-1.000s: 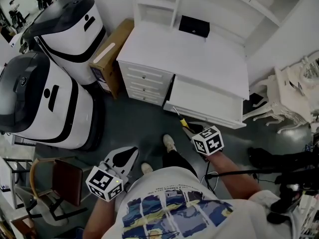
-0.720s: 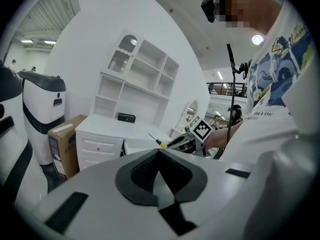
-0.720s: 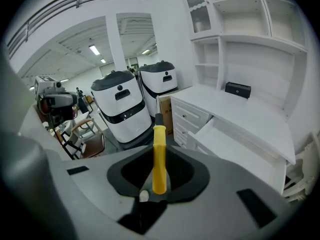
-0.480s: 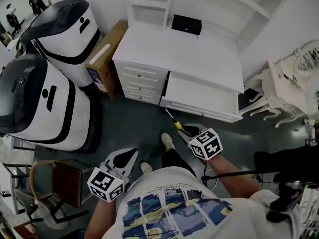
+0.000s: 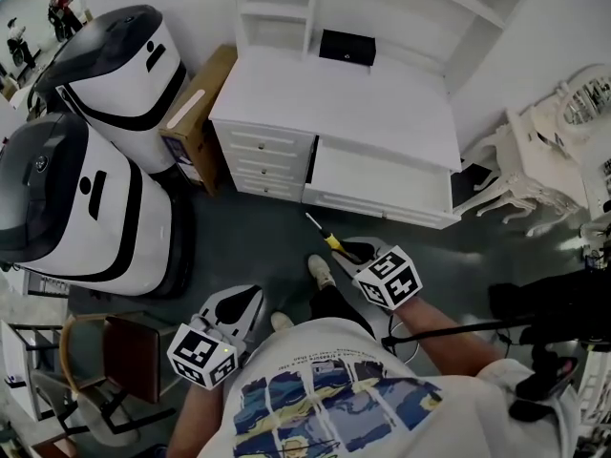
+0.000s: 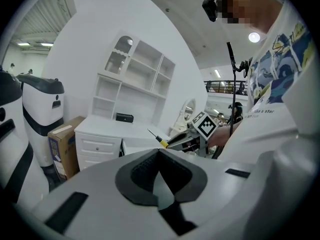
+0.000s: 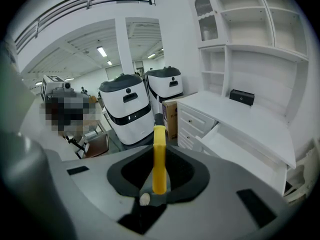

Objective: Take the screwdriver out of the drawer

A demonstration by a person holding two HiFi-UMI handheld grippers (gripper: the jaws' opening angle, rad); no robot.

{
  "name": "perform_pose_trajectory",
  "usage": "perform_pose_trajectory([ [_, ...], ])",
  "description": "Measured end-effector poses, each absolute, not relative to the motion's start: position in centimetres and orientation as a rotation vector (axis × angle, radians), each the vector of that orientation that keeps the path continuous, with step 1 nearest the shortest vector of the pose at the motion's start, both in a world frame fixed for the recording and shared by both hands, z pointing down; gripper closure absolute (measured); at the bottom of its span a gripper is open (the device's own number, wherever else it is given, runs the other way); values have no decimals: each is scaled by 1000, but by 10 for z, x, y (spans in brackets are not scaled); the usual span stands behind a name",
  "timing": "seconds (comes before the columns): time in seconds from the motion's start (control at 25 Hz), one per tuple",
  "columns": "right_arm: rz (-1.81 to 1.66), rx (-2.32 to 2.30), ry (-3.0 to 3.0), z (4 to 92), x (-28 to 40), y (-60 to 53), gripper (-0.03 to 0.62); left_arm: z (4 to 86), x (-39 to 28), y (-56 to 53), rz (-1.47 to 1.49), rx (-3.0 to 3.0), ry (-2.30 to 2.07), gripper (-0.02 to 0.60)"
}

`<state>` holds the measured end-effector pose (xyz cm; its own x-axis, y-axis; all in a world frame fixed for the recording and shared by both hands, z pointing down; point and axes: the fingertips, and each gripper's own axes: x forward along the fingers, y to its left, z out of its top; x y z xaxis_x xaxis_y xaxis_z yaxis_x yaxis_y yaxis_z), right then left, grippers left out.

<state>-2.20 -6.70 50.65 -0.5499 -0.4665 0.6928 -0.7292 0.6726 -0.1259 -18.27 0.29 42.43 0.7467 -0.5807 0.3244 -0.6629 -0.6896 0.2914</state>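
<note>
A person holds the screwdriver (image 5: 327,239) clear of the open drawer (image 5: 378,207), over the floor (image 5: 250,241) in front of the white surface (image 5: 334,98). Its long axis runs in line with the right tongs (image 5: 355,253), with the thin shaft pointing away from the person, up and to the left in the head view, toward the stack of small drawers (image 5: 262,160). The right tongs are partly closed and grip the tool by its handle; the yellow handle (image 7: 159,159) stands straight between the pads in the right gripper view. The left tongs (image 5: 246,299) hang lower at the person's left side, closed with nothing between them. A cube with black-and-white square markers (image 5: 387,279) rides on the right tongs. In the left gripper view, the words "a star" can be read on the person's printed shirt (image 6: 272,111). A black box (image 5: 347,46) sits at the back of the surface.
</note>
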Motion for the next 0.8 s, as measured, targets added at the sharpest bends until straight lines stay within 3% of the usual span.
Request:
perform_pose_trajectory([
  [0.8, 511, 899, -2271, 500, -33, -60, 502, 424, -184, 10, 294, 2553, -949, 568],
])
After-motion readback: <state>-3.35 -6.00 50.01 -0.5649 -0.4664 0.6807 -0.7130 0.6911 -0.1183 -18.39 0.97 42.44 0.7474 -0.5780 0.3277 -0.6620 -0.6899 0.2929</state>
